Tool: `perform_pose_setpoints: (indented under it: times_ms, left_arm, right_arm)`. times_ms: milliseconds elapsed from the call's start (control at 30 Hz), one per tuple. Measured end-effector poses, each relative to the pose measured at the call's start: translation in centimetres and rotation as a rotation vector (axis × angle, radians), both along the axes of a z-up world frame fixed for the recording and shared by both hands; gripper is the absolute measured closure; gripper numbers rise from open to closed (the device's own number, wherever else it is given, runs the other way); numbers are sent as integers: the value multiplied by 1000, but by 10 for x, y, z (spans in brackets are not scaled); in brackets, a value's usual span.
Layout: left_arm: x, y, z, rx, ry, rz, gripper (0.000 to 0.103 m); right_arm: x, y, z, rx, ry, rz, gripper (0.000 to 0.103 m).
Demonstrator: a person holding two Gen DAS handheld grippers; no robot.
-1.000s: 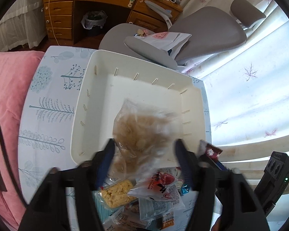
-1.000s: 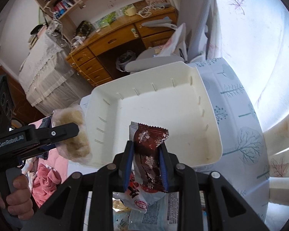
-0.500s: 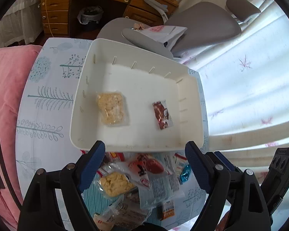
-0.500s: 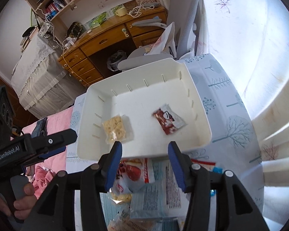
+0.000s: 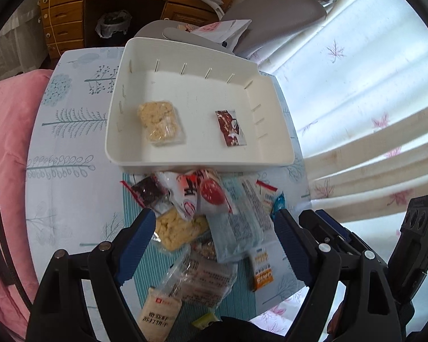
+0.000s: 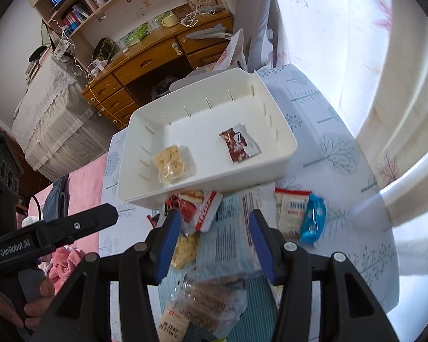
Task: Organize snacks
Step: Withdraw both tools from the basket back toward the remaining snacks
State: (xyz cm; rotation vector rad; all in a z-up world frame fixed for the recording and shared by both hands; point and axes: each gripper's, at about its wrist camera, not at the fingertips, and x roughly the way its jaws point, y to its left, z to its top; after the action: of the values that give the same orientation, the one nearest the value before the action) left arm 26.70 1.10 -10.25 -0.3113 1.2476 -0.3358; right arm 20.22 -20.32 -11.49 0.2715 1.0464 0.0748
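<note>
Both tools gape empty, left tool (image 5: pixel 211 228) over the snack pile (image 5: pixel 202 216), right tool (image 6: pixel 214 233) too; grab single packets, drop flat into the bin (image 5: pixel 274 105).

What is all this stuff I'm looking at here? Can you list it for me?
Bin: one, white, on the table.
Clear bag of pale biscuits: one, in the bin, left side.
Brown packet: one, in the bin, right side.
Snack pile: several mixed packets, on the table before the bin.
Tablecloth: one, white with blue trees.
Office chair: one, grey, behind the bin.
Left claw: open, empty, over the pile.
Right claw: open, empty, over the pile.
</note>
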Motion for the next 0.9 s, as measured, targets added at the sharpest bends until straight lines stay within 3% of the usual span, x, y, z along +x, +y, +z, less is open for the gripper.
perform_pose_setpoints:
  times_ms: [367,500,767,900]
  left_arm:
    - [-74,0,24,69,-28,54,19]
    - [-105,2,26,88,-27,84,19]
    - [-162,13,23,144,-10,137,19]
    - [-183,19,23,172,-1,154,19]
  right_arm:
    - [-58,0,2,41,-22,53,52]
    - [-87,-4,1,55,-34,59,39]
    - [-131,-7,-9,70,-25,81,37]
    - [-148,-6,-18,75,-19,98,30]
